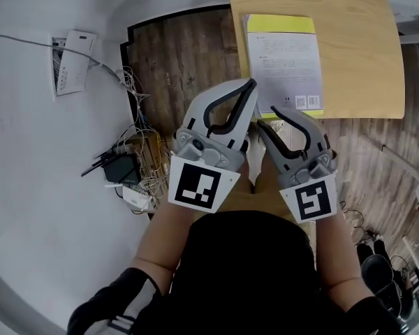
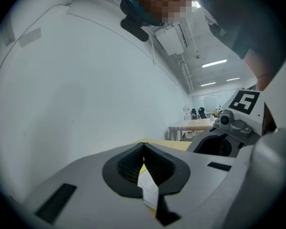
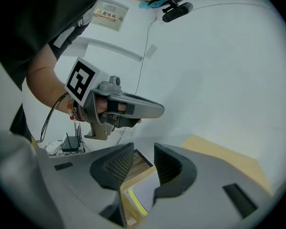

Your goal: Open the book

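Book (image 1: 285,65) is seen closed and untouched on the table (image 1: 363,47), upper centre of the head view. Left gripper (image 1: 248,84) is held with jaws together on nothing; right gripper (image 1: 272,121) is held partly spread and empty (book only glimpsed beyond). The cover edge is best approached low and flat, with the book pinned by the other tips.

**A:** Where does the book (image 1: 283,65) lie?

**B:** On the table (image 1: 363,54), in its near left corner, along the left edge.

**A:** And the grippers?

**B:** Side by side at the table's near edge. The left gripper (image 1: 250,84) is by the book's near left corner, and the right gripper (image 1: 272,121) is just beside it, at the book's near edge.

**A:** Anything off the table?

**B:** On the floor (image 1: 188,54), left of the table, a router (image 1: 120,167) sits among cables (image 1: 143,145).
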`<state>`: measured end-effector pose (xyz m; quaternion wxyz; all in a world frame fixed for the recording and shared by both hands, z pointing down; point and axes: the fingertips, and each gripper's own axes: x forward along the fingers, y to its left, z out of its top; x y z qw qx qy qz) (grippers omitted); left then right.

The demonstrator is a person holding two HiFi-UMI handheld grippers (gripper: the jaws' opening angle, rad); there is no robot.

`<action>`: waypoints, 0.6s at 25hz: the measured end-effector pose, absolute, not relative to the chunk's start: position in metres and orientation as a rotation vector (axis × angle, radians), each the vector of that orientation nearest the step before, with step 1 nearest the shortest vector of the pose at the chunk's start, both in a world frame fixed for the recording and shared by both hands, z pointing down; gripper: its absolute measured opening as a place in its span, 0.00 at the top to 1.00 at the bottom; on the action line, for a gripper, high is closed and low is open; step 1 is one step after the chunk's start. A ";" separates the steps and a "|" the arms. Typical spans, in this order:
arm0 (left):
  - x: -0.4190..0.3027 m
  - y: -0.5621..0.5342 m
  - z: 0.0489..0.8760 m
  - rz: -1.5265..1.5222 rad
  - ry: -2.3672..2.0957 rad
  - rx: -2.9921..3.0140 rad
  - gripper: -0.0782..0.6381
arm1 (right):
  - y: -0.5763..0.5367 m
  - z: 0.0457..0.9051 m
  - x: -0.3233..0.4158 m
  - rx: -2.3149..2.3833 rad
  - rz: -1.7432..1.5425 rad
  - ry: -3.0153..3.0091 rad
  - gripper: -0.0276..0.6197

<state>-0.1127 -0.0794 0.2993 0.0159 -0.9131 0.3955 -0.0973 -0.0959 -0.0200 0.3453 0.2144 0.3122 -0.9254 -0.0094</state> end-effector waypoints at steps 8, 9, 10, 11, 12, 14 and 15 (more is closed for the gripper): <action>-0.119 -0.084 0.327 -0.322 1.247 -2.856 0.88 | -0.020 0.390 -0.100 0.859 0.056 -2.517 0.73; -0.119 -0.083 0.329 -0.322 1.246 -2.859 0.88 | -0.019 0.394 -0.101 0.854 0.062 -2.513 0.73; -0.119 -0.083 0.331 -0.318 1.244 -2.860 0.88 | -0.018 0.398 -0.102 0.850 0.063 -2.511 0.72; -0.120 -0.084 0.333 -0.313 1.243 -2.861 0.88 | -0.018 0.402 -0.103 0.845 0.063 -2.508 0.72; -0.120 -0.084 0.336 -0.312 1.242 -2.865 0.88 | -0.018 0.406 -0.103 0.842 0.066 -2.501 0.72; -0.120 -0.085 0.343 -0.323 1.241 -2.872 0.88 | -0.016 0.416 -0.102 0.840 0.084 -2.480 0.72; -0.121 -0.085 0.347 -0.332 1.243 -2.873 0.88 | -0.014 0.421 -0.101 0.836 0.090 -2.468 0.72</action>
